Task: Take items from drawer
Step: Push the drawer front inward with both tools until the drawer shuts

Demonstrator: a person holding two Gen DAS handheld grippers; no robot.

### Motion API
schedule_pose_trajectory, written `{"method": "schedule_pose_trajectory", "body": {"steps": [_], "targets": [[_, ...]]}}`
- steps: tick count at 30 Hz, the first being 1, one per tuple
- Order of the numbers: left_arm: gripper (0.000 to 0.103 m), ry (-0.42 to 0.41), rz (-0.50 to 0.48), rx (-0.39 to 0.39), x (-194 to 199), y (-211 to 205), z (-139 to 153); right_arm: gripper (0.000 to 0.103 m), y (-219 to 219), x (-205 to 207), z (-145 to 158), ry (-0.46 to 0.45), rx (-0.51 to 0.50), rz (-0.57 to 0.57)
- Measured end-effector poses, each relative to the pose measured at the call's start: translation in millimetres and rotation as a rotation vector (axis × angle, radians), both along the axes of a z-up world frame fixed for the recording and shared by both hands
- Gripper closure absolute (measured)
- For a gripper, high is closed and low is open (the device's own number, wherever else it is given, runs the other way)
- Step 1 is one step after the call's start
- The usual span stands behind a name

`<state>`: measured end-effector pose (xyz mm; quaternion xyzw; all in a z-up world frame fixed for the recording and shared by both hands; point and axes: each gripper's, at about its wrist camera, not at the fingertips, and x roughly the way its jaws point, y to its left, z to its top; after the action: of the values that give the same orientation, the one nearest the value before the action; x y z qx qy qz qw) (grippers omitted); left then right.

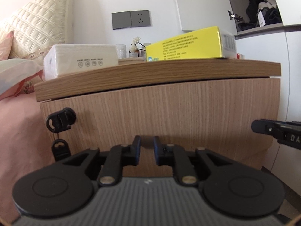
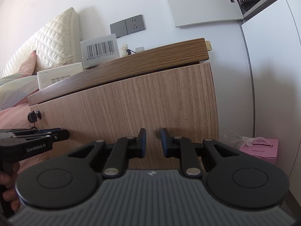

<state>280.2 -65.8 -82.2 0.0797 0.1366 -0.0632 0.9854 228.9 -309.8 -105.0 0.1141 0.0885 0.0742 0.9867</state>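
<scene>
Beside a pink-covered bed (image 1: 20, 131) stands a wooden nightstand whose drawer front (image 1: 160, 111) sits flush and shut, with a key (image 1: 61, 121) in its lock at the left and a tissue pack (image 1: 80, 61) and yellow box (image 1: 188, 44) on top. Left gripper (image 1: 147, 147) and right gripper (image 2: 153, 141) hover just before the panel, each with jaws slightly parted and empty. With no handle showing, fingers may slip off the smooth front, and jolting the stand could topple the box.

The drawer (image 1: 160, 109) is a pale wood-grain front with vertical grain, closed flush beneath the darker wooden nightstand top (image 1: 150, 75). A black key (image 1: 61, 121) sits in its lock near the front's upper left corner.
</scene>
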Motion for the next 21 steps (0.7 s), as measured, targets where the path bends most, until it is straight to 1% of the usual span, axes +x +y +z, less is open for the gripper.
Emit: {"method": "schedule_pose_trajectory", "body": {"steps": [5,6,8,13,16,18,21], "targets": [[0.084,0.008,-0.013,-0.040,5.0,1.8,-0.8,0.083,-1.8,6.4,2.8,0.018,0.002,0.010],[0.081,0.010,-0.016,-0.048,6.1,2.1,-0.9,0.083,-1.6,6.5,2.8,0.019,0.002,0.009],[0.079,0.015,-0.019,-0.064,7.9,3.3,-1.4,0.083,-1.0,6.5,2.8,0.021,0.002,0.007],[0.078,0.042,0.009,-0.082,7.1,11.5,-5.5,0.082,0.2,7.9,3.0,0.043,0.018,0.003],[0.077,0.041,0.007,-0.083,-2.2,14.3,-3.4,0.082,0.0,4.1,4.0,0.057,0.033,0.008],[0.074,0.029,0.002,-0.089,-10.8,16.0,0.2,0.082,0.5,-0.6,6.2,0.057,0.029,0.007],[0.073,0.024,0.003,-0.099,-21.7,18.5,5.2,0.082,1.3,-8.0,8.0,0.068,0.025,0.014]]}}
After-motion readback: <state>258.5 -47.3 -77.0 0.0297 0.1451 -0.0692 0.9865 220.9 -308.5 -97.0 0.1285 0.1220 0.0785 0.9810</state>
